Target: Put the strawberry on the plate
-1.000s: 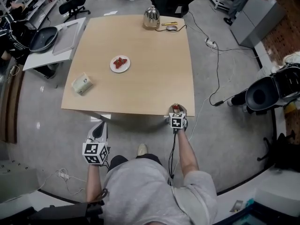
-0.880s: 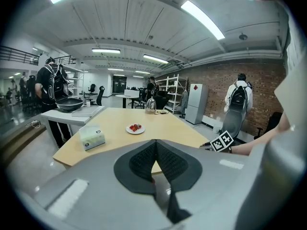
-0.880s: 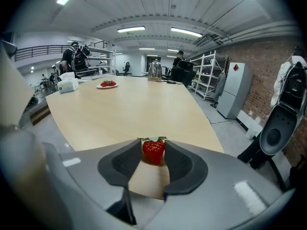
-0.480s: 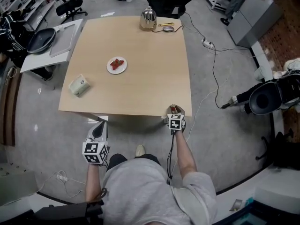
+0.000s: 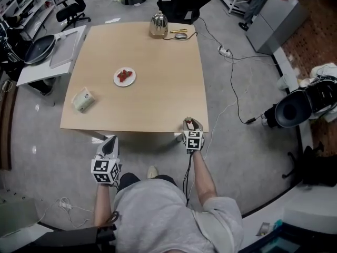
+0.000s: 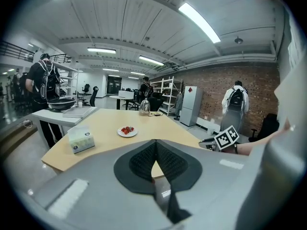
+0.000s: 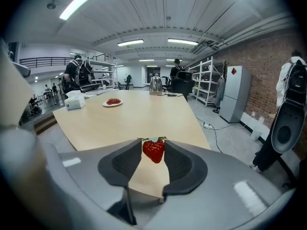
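At the near right corner of the wooden table (image 5: pixel 158 94), the right gripper (image 7: pixel 153 144) is clamping its two dark pads on a red strawberry (image 7: pixel 153 152), one pad pressing each side, with the green leaves pointing up. The berry is sitting at the jaw tips, over the table's edge; whether it is touching the tabletop is unclear. The white plate (image 5: pixel 124 77) is lying well apart from it, toward the far left of the table, and is already carrying a few red berries. A tissue box (image 5: pixel 83 99) is resting near the left edge and a metal kettle (image 5: pixel 157 24) is standing at the far edge. The left gripper (image 6: pixel 155 143) is hanging below the table's near edge, its jaws closed together with nothing between them. Judging by this, the pickup is looking done, while the carry across the table and the release onto the plate are remaining.
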Available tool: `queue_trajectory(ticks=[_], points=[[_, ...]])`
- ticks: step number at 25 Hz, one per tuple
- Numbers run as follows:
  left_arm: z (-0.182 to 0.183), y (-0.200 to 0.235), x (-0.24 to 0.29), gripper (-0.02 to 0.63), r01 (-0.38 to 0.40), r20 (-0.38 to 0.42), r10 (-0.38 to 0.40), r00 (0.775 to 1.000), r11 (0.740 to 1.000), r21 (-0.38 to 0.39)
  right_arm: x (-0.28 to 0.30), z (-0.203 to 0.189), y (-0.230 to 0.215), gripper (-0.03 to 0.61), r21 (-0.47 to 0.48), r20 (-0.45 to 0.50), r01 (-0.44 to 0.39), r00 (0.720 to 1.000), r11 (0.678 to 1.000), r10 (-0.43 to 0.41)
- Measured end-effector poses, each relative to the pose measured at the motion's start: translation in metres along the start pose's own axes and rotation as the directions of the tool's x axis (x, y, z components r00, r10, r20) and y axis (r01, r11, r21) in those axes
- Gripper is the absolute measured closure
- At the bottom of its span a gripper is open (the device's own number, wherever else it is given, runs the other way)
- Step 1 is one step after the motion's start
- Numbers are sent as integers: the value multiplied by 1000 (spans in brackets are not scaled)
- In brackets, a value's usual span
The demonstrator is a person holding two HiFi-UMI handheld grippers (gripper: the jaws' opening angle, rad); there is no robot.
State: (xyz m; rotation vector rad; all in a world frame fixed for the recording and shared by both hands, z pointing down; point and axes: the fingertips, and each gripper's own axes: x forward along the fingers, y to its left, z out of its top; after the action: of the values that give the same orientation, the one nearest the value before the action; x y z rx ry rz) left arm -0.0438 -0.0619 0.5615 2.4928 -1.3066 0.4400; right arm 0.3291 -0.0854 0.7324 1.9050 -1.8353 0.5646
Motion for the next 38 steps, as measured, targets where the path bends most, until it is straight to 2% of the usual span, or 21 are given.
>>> queue_trajectory(ticks=[5, 11, 16, 20, 32, 38], points=[[-4, 2, 1, 594, -2, 14, 2, 1000, 1000, -17, -21, 23, 21, 426, -4, 77, -63, 995, 998, 64], [-8, 11, -11, 594, -22, 30, 24, 999, 998, -50, -53, 58, 59, 426, -18, 167, -137, 976, 990, 138], [-16, 30, -20, 594, -56, 34, 60, 998, 994, -89, -65, 81, 95, 426, -64, 201, -196, 958, 979, 205], [-20, 48, -17, 594, -72, 34, 76, 997, 993, -89, -63, 96, 118, 428, -55, 221, -248, 942, 967, 254], [8, 117, 31, 594, -52, 35, 55, 998, 996, -71, -10, 158, 175, 428, -79, 266, -288, 917, 954, 299], [13, 144, 59, 594, -63, 18, 64, 998, 994, -87, 30, 176, 197, 428, -86, 252, -332, 905, 939, 343]])
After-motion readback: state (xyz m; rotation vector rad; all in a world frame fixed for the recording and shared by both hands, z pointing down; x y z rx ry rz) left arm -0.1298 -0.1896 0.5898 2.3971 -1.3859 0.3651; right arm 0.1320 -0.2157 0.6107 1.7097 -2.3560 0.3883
